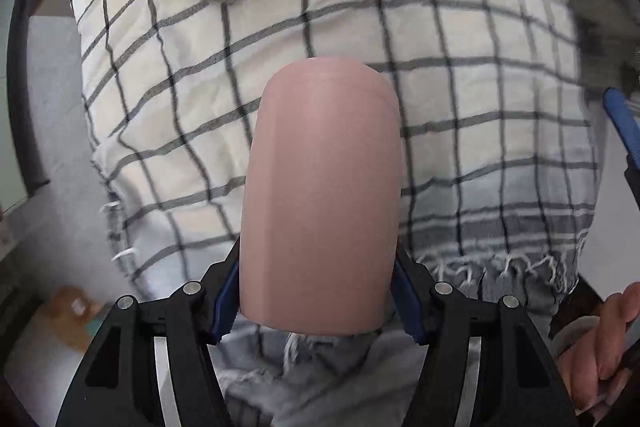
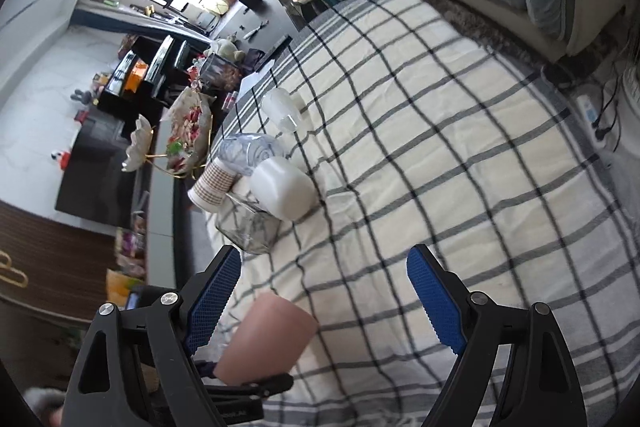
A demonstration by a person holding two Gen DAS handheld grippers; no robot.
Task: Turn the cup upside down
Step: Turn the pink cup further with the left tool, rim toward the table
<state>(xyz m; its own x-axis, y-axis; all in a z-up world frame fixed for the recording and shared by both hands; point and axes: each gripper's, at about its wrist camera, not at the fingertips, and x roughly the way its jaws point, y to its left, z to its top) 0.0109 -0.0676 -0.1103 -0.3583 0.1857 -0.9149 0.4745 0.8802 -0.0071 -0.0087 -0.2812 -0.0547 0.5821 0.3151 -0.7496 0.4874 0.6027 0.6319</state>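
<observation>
Gripping pink cup (image 1: 320, 195), left gripper (image 1: 316, 299)

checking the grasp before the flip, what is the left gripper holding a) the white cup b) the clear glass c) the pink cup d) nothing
c: the left gripper has its blue pads pressed on both sides of the pink cup, held above the checked cloth.

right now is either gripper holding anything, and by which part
The left gripper holds the pink cup, its fingers on opposite sides of the wall at the end nearest the camera. The right gripper is open, holding nothing.
</observation>
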